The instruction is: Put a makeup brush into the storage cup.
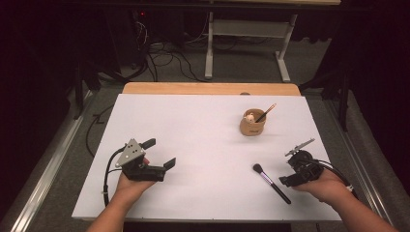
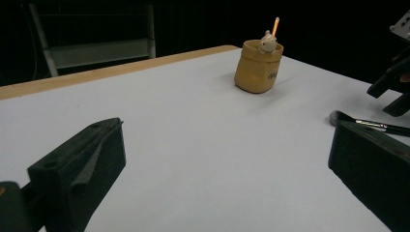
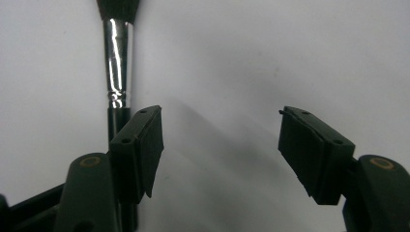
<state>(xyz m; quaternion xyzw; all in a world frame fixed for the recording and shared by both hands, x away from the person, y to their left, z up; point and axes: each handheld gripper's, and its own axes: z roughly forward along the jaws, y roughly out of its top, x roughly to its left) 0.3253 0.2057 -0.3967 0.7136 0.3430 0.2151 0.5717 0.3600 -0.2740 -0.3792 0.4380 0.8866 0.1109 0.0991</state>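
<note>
While the white table (image 1: 203,145) spreads wide under both hands, the left gripper (image 1: 162,153) sits low on its near left part, jaws gaping wide with only bare tabletop between them, and it points across toward the far right. Over on the near right, the right gripper (image 1: 286,181) hangs close above the surface in the person's hand, jaws parted at a middling width, nothing between the pads. Look at the right gripper view: the brush (image 3: 117,63) lies just outside one jaw, its handle running under that jaw's outer side, not inside the gap. From above, the brush (image 1: 270,182) lies flat and slanted, dark bristle head toward the table's middle, handle end toward the near edge, just beside the right gripper. Farther back on the right stands the tan cup (image 1: 252,123), upright, with a thin stick (image 1: 266,112) leaning out of it and a small pale figure (image 1: 250,116) at its rim.
</note>
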